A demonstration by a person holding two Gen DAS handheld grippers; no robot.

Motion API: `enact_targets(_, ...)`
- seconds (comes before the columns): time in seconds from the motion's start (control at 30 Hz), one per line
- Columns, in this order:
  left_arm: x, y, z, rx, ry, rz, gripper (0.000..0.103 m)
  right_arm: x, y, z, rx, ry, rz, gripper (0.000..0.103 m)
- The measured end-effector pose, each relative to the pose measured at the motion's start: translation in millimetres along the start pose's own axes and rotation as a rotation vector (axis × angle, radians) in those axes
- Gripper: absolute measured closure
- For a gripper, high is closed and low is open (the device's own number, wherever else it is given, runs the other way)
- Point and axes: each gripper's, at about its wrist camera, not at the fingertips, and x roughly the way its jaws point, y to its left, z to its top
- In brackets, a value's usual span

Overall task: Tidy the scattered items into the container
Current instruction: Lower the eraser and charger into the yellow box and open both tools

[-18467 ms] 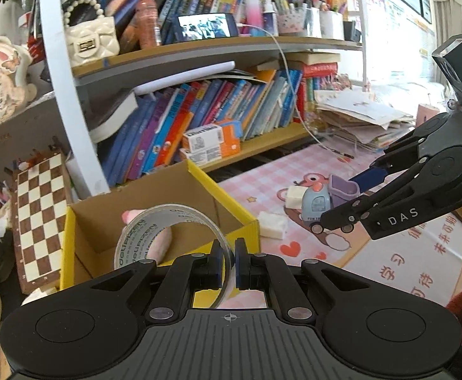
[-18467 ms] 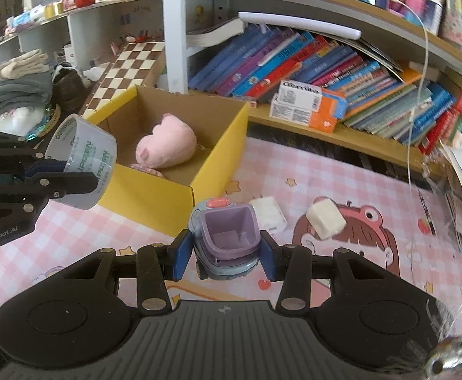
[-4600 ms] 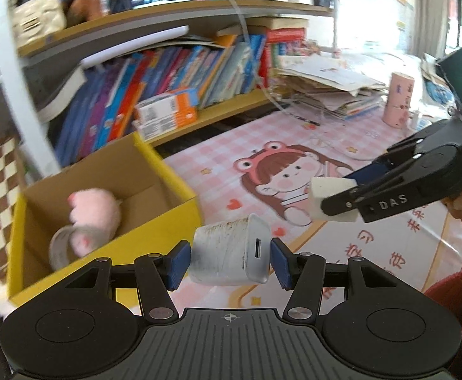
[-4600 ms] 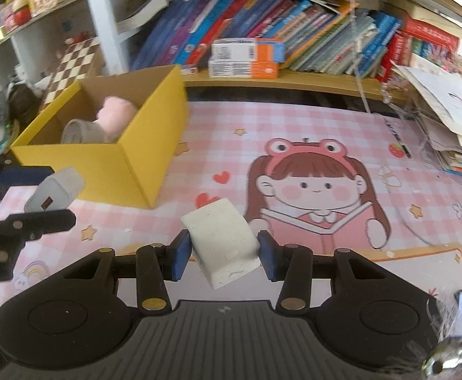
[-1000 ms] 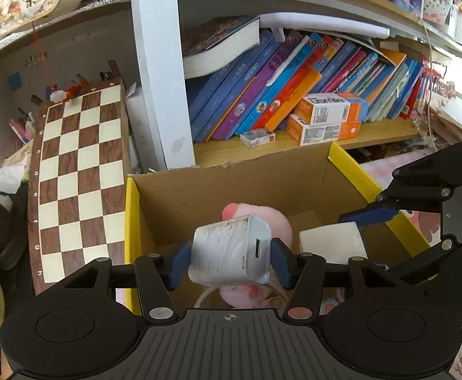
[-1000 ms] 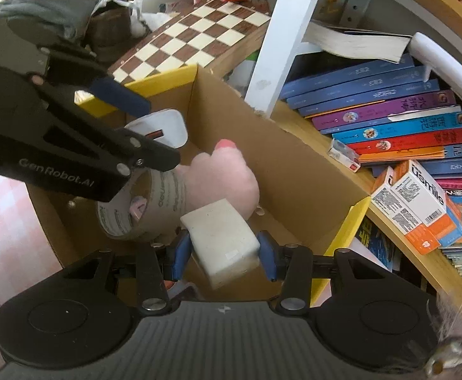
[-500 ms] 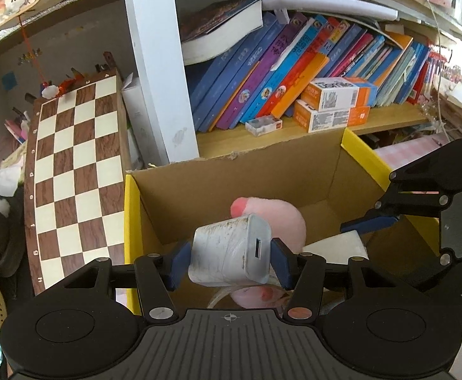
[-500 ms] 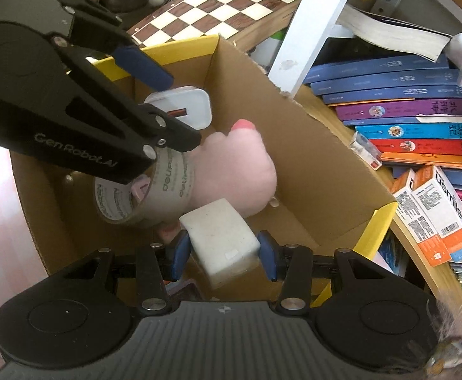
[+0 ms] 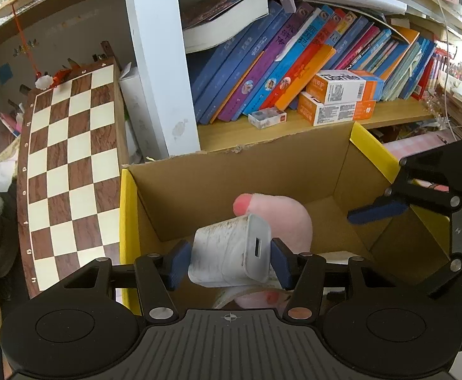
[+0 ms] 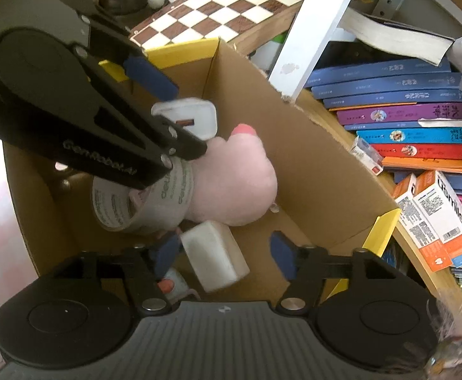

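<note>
LEFT WRIST VIEW
left gripper (image 9: pixel 229 264): clamped on white charger block, blue pads pressed against both its sides, over the near-left part of the box
charger block (image 9: pixel 231 258): white, scuffed, port face turned toward the right pad, held above box interior
cardboard box (image 9: pixel 294 171): brown inside, yellow outside, open top, in front of the shelf
pink plush (image 9: pixel 281 215): inside box, behind the charger block
right gripper (image 9: pixel 427 196): enters from right edge over the box's right wall, one blue pad visible, nothing seen on it
chessboard (image 9: pixel 69 171): leaning left of box
books (image 9: pixel 278 72): slanted row on shelf behind box
orange-white cartons (image 9: pixel 341 98): stacked on shelf in front of the books

RIGHT WRIST VIEW
right gripper (image 10: pixel 224 255): jaws opening, white eraser block between them, touching or nearly touching left pad, clear gap to right pad
white eraser block (image 10: pixel 215 258): tilted, loose, low inside box, just beside plush
tape roll (image 10: pixel 142 199): inside box, against plush, partly under left gripper
left gripper (image 10: pixel 180 117): upper left, closed around charger block
charger block (image 10: pixel 189 118): over box
cardboard box (image 10: pixel 310 158): under both grippers
pink plush (image 10: pixel 231 183): mid box
small item with orange button (image 10: pixel 170 285): box floor, below left pad, mostly hidden
</note>
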Motion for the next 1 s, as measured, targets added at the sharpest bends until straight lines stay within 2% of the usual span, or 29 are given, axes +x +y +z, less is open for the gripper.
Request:
enact_targets(0.13,0.4,0.9,1.2,0.000,-0.002,0.001,0.049,-1.7,-0.5,0.6,0.004,-0.009,-0.002,0.034)
enact_targets(0.17,0.6,1.1,1.5,-0.001,-0.003,0.001,0.058,-2.0,-0.5,0.6,0.004,-0.010,-0.003,0.032)
enact_targets(0.2,0.7,1.4,1.8,-0.001,-0.003,0.001,0.060,-2.4,-0.3,0.4,0.006,-0.012,-0.004,0.032)
enact_targets(0.57,0.7,2.1,3.8,0.001,-0.007,0.005,0.060,-7.4,-2.3,-1.4,0.025,-0.025,-0.003,0.031)
enact_targets(0.67,-0.2,1.1,3.4,0.005,-0.006,0.006,0.054,-9.4,-2.8,-1.8,0.030,-0.027,-0.005,0.031)
enact_targets(0.7,-0.9,0.5,3.1,0.006,-0.005,0.007,0.042,-10.4,-3.0,-1.9,0.031,-0.028,-0.006,0.031)
enact_targets(0.77,-3.7,-1.3,2.3,0.012,-0.009,0.021,0.027,-13.0,-3.4,-2.2,0.034,-0.032,-0.010,0.030)
enact_targets(0.93,-17.9,-5.5,1.9,0.019,-0.034,0.049,0.022,-23.8,-6.4,-4.5,0.053,-0.048,-0.028,0.027)
enact_targets(1.0,-25.0,-6.4,1.9,0.017,-0.047,0.060,0.017,-29.3,-8.3,-6.4,0.065,-0.056,-0.036,0.027)
